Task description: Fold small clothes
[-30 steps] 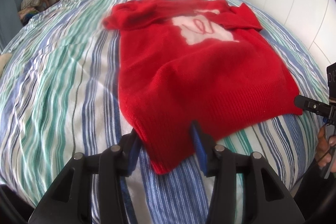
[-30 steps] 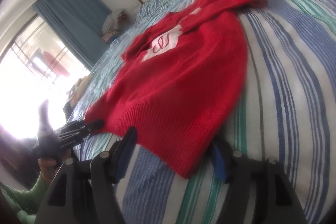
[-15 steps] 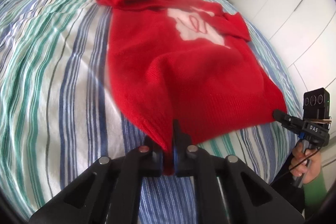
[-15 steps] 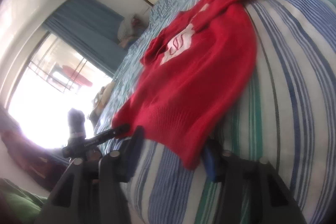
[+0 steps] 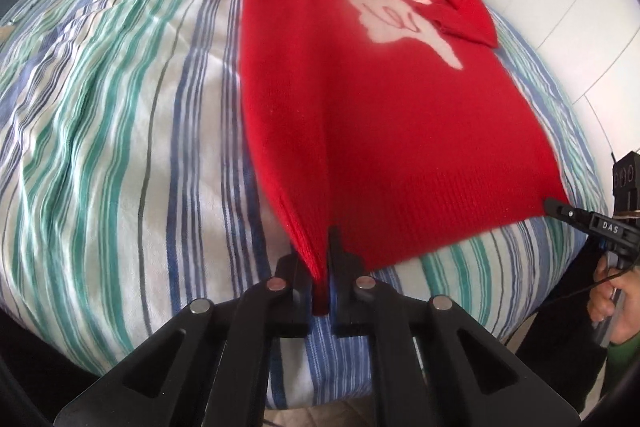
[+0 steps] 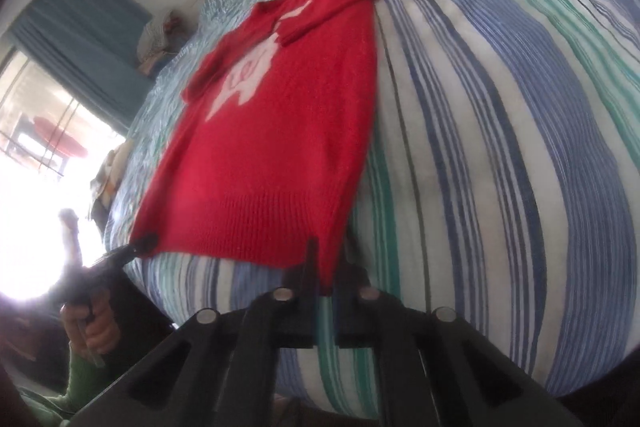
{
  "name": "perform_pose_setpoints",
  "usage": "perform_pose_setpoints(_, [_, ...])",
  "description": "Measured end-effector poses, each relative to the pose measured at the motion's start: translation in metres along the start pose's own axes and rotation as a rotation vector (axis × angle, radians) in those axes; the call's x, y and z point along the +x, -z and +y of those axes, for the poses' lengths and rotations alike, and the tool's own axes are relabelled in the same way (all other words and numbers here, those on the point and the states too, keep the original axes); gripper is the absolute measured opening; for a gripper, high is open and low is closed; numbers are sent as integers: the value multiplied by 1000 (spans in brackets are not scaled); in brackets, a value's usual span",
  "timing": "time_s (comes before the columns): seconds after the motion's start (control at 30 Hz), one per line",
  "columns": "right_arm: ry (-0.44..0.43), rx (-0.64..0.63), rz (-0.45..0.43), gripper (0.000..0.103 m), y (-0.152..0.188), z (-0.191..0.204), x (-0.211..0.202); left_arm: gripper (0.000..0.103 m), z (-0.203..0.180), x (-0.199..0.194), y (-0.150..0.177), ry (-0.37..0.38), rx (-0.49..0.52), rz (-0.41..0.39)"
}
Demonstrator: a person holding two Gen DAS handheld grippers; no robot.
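The red sweater [image 5: 384,131] lay flat on the striped bed [image 5: 120,131], chest side up, with its long axis running straight away from both hands: ribbed hem nearest the bed's edge, collar and folded-in sleeves at the far end. The whole garment stretched ahead of the fingers, so any fold from here, I judged, would carry the hem up and over toward the collar along that axis.

The left gripper [image 5: 322,287] had its fingers pressed together on the hem's left corner, red knit bunched into a narrow ridge between them. The right gripper [image 6: 326,283] pinched the opposite corner in the same way, the cloth's edge running down into the slot between its fingers. Neither hand was nearer than the other; each held its own end of the hem, with the ribbed band between them lying slightly slack on the bed. In the left view the right gripper's tip met the hem's right corner at the frame's edge, a hand [image 5: 612,303] in a green sleeve wrapped round its handle.

The white patch [image 5: 404,23] on the chest sat well beyond the hem, near the collar.
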State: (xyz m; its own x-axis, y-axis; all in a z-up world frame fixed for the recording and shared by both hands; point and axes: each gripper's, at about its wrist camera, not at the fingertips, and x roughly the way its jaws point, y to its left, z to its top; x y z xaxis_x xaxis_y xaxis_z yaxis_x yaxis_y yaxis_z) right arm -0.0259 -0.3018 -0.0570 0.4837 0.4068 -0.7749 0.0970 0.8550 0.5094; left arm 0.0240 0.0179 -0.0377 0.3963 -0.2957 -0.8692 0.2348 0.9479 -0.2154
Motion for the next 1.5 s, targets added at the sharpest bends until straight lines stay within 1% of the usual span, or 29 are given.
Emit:
perform_pose_setpoints(0.07, [4,29,2,4,2,-7,9,4,-2,-1,0,-20,13,-13])
perform_pose_setpoints(0.2, [37,9,-27,4,4,-4,9,4,4,5,1,-8,-7,-15])
perform_pose_setpoints(0.37, [16,51,-42,3,8,-9,13,4,3,6,2,-10,-11,-21])
perform_pose_setpoints(0.5, [19,46,-50,4,11,-9,9,6,3,3,2,-12,-27,-19])
perform_pose_setpoints(0.6, [19,57,-55,4,13,-10,7,7,10,0,2,17,-72,-7])
perform_pose_setpoints(0.73, [10,85,-58,4,13,-14,7,7,28,-5,1,90,-171,18])
perform_pose_setpoints(0.8, [10,82,-61,4,14,-14,6,7,32,-7,3,94,-188,20])
perform_pose_setpoints(1.03, [48,57,-54,4,21,-8,0,11,17,-12,6,7,-133,11])
perform_pose_setpoints(1.1, [55,55,-48,5,24,-6,-3,18,16,-15,8,-11,-117,18])
perform_pose_setpoints(1.17, [64,49,-32,9,28,-5,-9,23,17,-21,12,-41,-102,30])
perform_pose_setpoints(1.23, [110,29,-27,9,31,-6,-19,23,22,-30,19,-93,-94,39])
perform_pose_setpoints(1.3, [192,-3,-48,9,34,-6,-34,23,29,-45,25,-156,-104,17])
perform_pose_setpoints(1.33, [237,-23,-63,9,35,-5,-41,23,31,-55,26,-174,-112,-6])
perform_pose_setpoints(1.37, [275,-46,-82,9,36,-2,-49,25,31,-64,24,-174,-114,-36])
perform_pose_setpoints(1.4, [297,-68,-101,9,35,2,-55,29,30,-72,19,-163,-110,-66])
perform_pose_setpoints(1.43, [302,-89,-121,9,32,6,-60,32,26,-79,14,-146,-100,-101])
perform_pose_setpoints(1.47, [294,-109,-142,9,28,14,-64,38,20,-82,7,-126,-81,-135])
perform_pose_setpoints(1.5, [273,-132,-160,9,24,23,-66,41,12,-82,-1,-111,-60,-160])
